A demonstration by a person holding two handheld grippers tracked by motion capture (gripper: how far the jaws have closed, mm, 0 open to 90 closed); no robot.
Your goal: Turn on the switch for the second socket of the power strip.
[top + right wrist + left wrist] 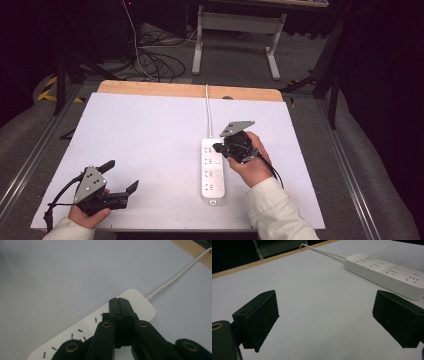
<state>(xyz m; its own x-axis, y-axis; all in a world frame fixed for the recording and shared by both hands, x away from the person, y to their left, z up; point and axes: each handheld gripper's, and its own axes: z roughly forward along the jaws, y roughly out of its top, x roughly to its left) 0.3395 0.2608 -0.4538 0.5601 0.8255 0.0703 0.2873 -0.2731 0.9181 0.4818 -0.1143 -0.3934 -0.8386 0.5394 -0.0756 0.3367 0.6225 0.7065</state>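
A white power strip lies lengthwise on the white table sheet, with its white cord running off to the far edge. My right gripper hovers over the strip's far end, jaws pressed together with nothing between them; in the right gripper view the shut jaws sit above the strip near its cord end. At the near left my left gripper rests low over the sheet, jaws spread wide and empty. The left gripper view shows the strip off to the right beyond the open jaws.
The white sheet covers a wooden tabletop whose far edge shows as a tan strip. Beyond it are a loose tangle of cables on the floor and a white table frame. Metal rails run along both sides.
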